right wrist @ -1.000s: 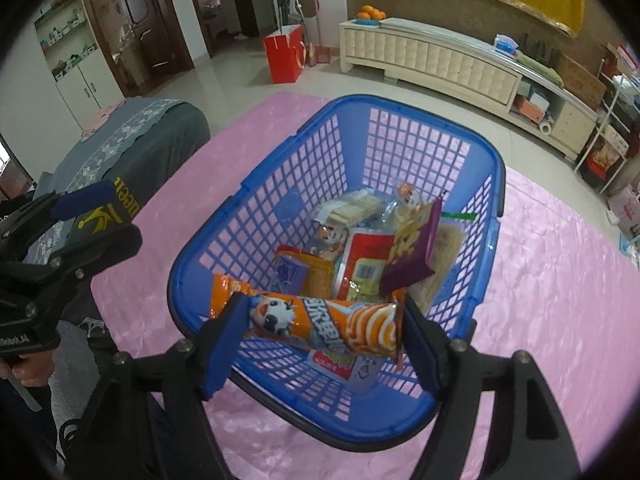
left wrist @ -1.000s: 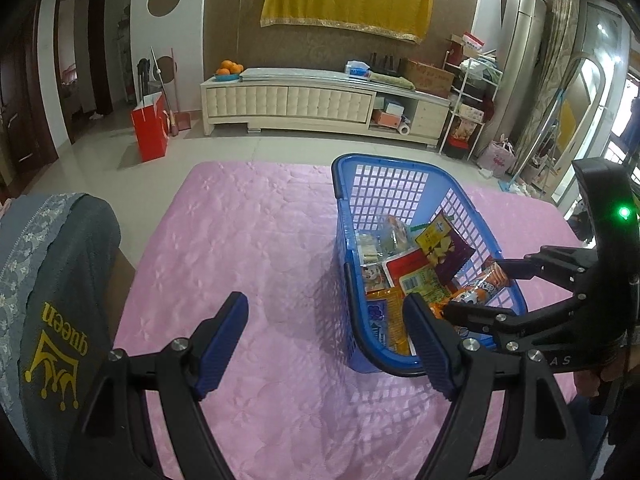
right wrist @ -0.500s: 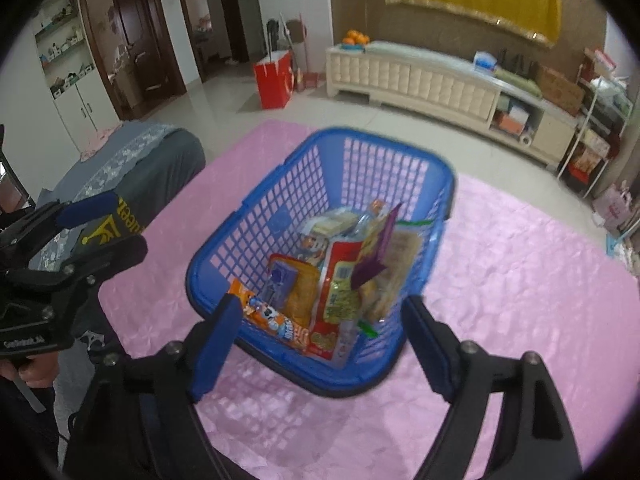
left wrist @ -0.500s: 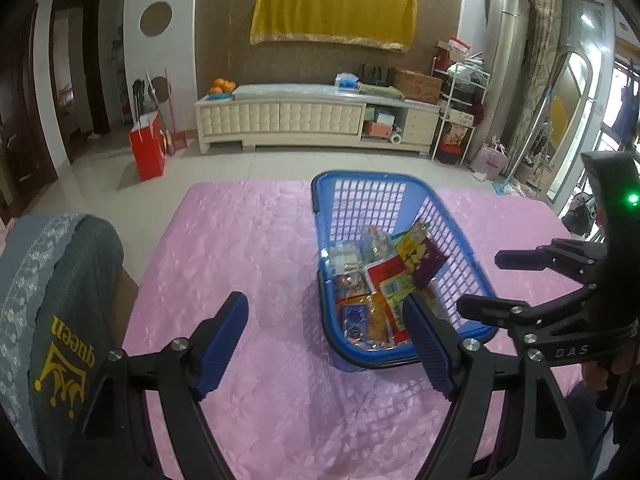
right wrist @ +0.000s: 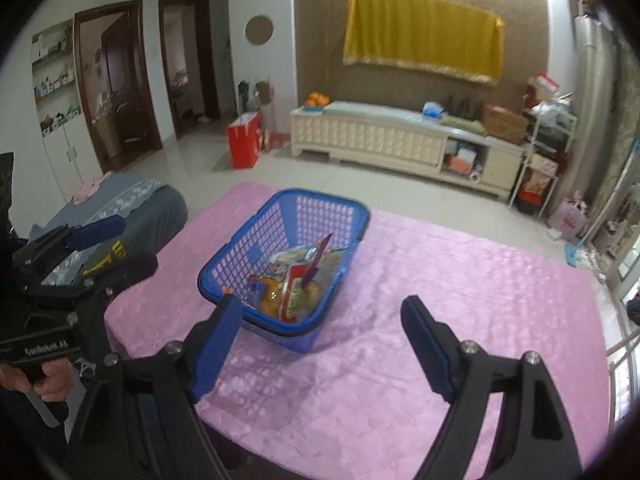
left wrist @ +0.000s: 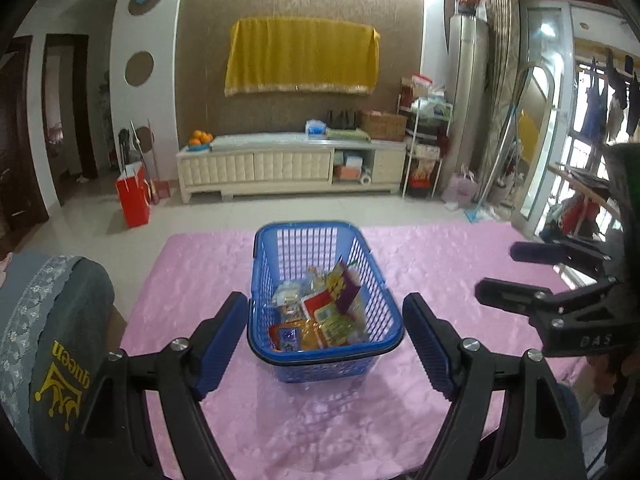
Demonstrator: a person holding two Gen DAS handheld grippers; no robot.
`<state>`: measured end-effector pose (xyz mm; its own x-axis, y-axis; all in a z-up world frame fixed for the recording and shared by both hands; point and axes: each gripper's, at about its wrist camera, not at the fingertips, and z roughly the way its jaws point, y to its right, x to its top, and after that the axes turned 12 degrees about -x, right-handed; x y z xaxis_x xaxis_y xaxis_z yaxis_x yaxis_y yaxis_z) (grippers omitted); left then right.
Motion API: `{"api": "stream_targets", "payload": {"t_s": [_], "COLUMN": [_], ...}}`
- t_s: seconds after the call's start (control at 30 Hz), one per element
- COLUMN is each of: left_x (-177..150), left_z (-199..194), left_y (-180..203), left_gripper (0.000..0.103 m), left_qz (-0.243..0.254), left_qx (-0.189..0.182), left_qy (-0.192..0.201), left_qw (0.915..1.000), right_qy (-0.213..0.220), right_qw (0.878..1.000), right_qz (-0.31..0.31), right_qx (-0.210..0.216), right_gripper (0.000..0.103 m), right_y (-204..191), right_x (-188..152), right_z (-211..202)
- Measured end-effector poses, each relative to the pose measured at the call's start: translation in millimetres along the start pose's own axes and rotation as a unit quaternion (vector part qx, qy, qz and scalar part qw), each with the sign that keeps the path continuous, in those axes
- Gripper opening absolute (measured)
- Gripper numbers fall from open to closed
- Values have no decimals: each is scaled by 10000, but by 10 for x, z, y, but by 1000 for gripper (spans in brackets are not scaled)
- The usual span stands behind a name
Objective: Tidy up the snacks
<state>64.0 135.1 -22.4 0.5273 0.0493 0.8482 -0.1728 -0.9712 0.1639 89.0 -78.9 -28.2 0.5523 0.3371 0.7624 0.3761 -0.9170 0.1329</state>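
A blue plastic basket point(left wrist: 320, 368) stands on the pink-covered table point(left wrist: 328, 432) with several snack packets point(left wrist: 320, 320) lying inside. In the right wrist view the basket point(right wrist: 224, 258) and its packets point(right wrist: 288, 286) sit left of centre. My left gripper point(left wrist: 324, 320) hangs open in front of and above the basket, with nothing between its blue pads. My right gripper point(right wrist: 320, 308) is also open and empty, drawn back from the basket's near right corner. Each gripper shows in the other's view: the right gripper point(left wrist: 500, 272) at the right edge, the left gripper point(right wrist: 128, 246) at the left edge.
A grey chair cover with yellow "queen" lettering point(left wrist: 60, 340) stands at the table's left edge. Beyond the table's far edge is tiled floor with a red bag point(left wrist: 134, 196) and a long cream cabinet point(left wrist: 288, 168). A hand point(right wrist: 44, 380) grips the left tool.
The right gripper let go of the long orange snack packet, which now lies in the basket. Both grippers pulled back and up, so the basket looks smaller and farther away.
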Motion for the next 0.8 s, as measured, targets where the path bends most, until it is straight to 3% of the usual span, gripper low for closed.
{"api": "stream_targets", "payload": {"t_s": [0.2,0.37,0.5,0.6,0.7,0.77,0.8], "left_x": [64,38,13,2,-18,-41,-53], "left_z": [-369,-631,-787,-877,-981,-1026,-1041], "left_y": [336,544,673,772,834,876,894], "left_gripper": [78,78,78,88,91,103,103], "left_qz": [169,367,458,540,535,560,592], "left_qx": [181,25,91,209,254,284,281], "left_qy": [563,930,1082,1176,1304,1379,1391], "left_qw": [9981,9950,9930,9914,9897,9885,9881], "right_qy": [554,946,1264,1480,1588,1666,1715], "right_qw": [9976,9929,9883,9843,9823,9809,9798], "right_qz": [113,237,371,419,494,568,604], "right_qx": [-408,-682,-770,-869,-864,-823,-827], "right_gripper": [85,85,92,102,103,103,103], "right_y": [83,146,171,167,179,188,195], "right_x": [-23,-85,-184,-260,-301,-325,-338], "right_z": [-490,-794,-949,-1055,-1107,-1135,-1151]}}
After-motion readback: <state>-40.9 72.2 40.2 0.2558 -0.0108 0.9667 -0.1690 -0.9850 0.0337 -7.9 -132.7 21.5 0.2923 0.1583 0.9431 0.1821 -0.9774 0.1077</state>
